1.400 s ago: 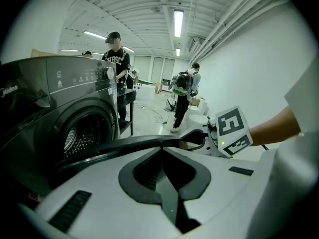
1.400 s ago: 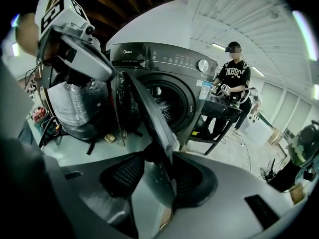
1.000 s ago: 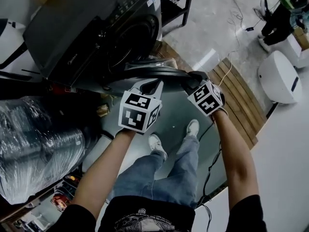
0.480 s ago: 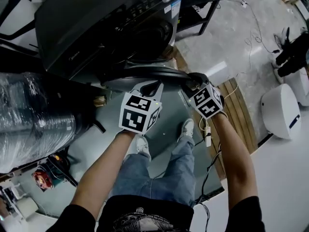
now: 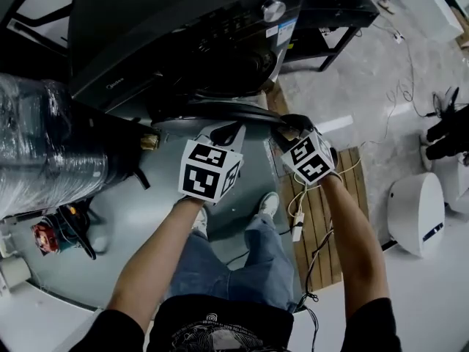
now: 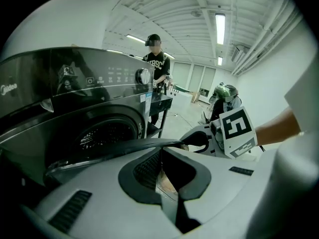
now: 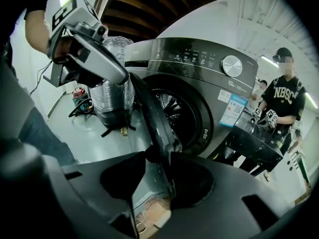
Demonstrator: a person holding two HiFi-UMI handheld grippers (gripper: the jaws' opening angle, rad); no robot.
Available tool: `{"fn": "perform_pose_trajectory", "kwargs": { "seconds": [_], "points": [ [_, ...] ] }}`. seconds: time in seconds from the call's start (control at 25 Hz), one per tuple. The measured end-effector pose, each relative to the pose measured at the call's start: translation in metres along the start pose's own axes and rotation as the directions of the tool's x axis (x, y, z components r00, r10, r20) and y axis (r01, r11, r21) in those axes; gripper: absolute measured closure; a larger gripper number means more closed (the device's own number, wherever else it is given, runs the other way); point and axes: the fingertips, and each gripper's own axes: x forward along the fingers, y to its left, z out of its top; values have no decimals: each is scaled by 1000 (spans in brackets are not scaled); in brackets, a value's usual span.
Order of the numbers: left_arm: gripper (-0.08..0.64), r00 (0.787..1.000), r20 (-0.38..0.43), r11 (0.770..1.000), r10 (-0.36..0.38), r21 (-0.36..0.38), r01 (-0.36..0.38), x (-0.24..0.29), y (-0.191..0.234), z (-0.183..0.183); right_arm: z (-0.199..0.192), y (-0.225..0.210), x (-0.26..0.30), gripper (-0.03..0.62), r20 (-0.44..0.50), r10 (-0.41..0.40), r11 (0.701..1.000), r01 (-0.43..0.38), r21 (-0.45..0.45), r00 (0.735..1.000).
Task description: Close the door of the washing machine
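Observation:
The dark grey washing machine point(image 5: 183, 28) stands at the top of the head view, its round door point(image 5: 227, 111) swung out and seen edge-on. My right gripper point(image 5: 288, 123) is closing on the door's rim point(image 7: 158, 133), which runs down between its pads. My white left gripper point(image 5: 229, 132) stands open, its tips against the rim point(image 6: 124, 147) and only floor showing in the gap. The drum opening point(image 7: 172, 108) gapes behind the door.
A plastic-wrapped bundle point(image 5: 44, 152) lies left of the machine. A wooden slatted board point(image 5: 330, 218) with a cable lies on the floor at the right, next to a white rounded device point(image 5: 414, 211). A person point(image 6: 155, 63) stands by a black stand beyond the machine.
Both grippers have moved sideways with the door's rim, and the door has swung nearer to the machine's front. The head view has turned, so the bundle and board have shifted.

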Motion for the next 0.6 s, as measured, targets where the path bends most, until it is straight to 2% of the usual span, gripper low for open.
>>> {"fn": "perform_pose_trajectory", "kwargs": {
  "seconds": [0.28, 0.6],
  "points": [
    [531, 995, 21, 993, 95, -74, -94, 11, 13, 19, 10, -24, 14, 434, 3, 78, 993, -77, -92, 997],
    [531, 979, 28, 969, 201, -150, -195, 6, 25, 27, 20, -44, 24, 437, 6, 124, 981, -122, -154, 992]
  ]
}}
